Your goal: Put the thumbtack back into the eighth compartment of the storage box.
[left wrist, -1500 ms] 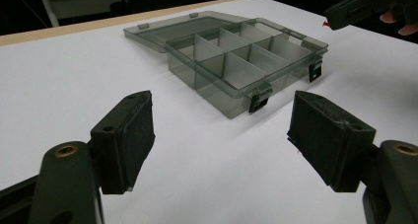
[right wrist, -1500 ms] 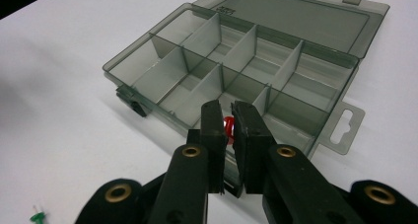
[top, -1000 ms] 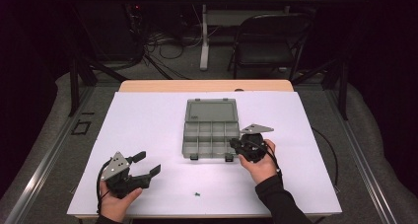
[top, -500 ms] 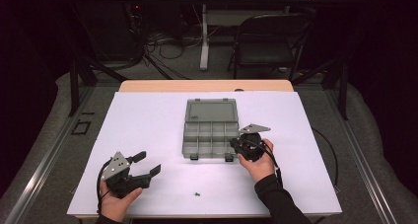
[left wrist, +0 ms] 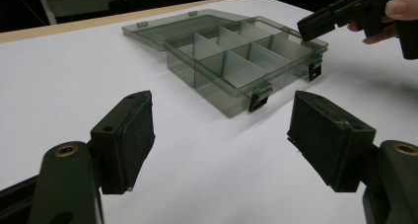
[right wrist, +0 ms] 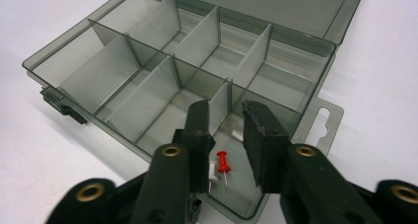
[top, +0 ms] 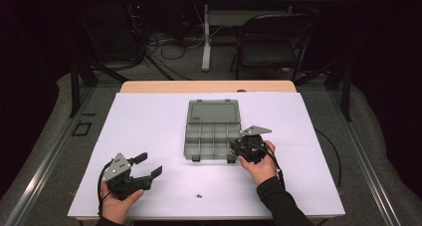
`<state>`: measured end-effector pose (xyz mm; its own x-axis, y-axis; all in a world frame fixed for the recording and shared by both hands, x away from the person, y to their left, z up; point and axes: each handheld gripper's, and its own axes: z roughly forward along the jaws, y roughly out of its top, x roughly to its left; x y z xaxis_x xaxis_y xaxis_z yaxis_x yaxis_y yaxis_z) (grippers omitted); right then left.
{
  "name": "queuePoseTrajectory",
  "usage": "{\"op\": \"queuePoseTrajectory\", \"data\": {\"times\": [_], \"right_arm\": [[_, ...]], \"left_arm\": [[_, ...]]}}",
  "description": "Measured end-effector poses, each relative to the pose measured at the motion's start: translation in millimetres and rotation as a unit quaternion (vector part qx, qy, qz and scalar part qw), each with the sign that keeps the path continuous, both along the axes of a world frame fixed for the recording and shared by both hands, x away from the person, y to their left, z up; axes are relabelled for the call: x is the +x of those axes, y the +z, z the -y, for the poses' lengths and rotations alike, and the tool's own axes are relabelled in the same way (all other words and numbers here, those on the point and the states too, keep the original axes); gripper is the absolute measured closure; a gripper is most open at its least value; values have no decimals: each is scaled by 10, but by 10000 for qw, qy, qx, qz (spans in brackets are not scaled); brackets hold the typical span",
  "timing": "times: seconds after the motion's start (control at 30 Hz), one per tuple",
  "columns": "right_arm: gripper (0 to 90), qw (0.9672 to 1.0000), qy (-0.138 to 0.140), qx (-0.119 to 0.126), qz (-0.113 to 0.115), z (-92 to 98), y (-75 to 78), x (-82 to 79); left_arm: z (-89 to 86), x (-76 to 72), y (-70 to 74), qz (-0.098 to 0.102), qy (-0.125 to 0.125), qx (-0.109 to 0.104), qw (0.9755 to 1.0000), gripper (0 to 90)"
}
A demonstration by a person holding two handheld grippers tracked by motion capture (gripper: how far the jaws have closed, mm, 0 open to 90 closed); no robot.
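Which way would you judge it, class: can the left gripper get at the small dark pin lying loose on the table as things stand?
Probably yes. The left gripper is open, and the pin lies apart on bare white table just to its right, with nothing between them. The box and the right gripper sit farther off.

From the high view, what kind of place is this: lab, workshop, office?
Most likely a lab recording bench: a white-covered table ringed by black curtains, loose cables and a black folding chair behind it, and a clear grey plastic compartment box as the lone prop.
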<state>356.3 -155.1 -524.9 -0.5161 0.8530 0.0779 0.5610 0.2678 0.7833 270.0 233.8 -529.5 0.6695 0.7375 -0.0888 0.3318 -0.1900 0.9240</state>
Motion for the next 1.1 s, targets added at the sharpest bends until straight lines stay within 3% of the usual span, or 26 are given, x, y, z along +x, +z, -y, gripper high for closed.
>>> {"op": "queuePoseTrajectory", "data": {"times": [0.43, 1.1], "right_arm": [[458, 9997, 107, 72, 228, -20, 101, -111], [416, 9967, 628, -38, 513, -185, 250, -478]], "left_arm": [[-11, -5, 5, 18, 18, 5, 10000, 251], [-15, -17, 14, 27, 27, -4, 10000, 251]]}}
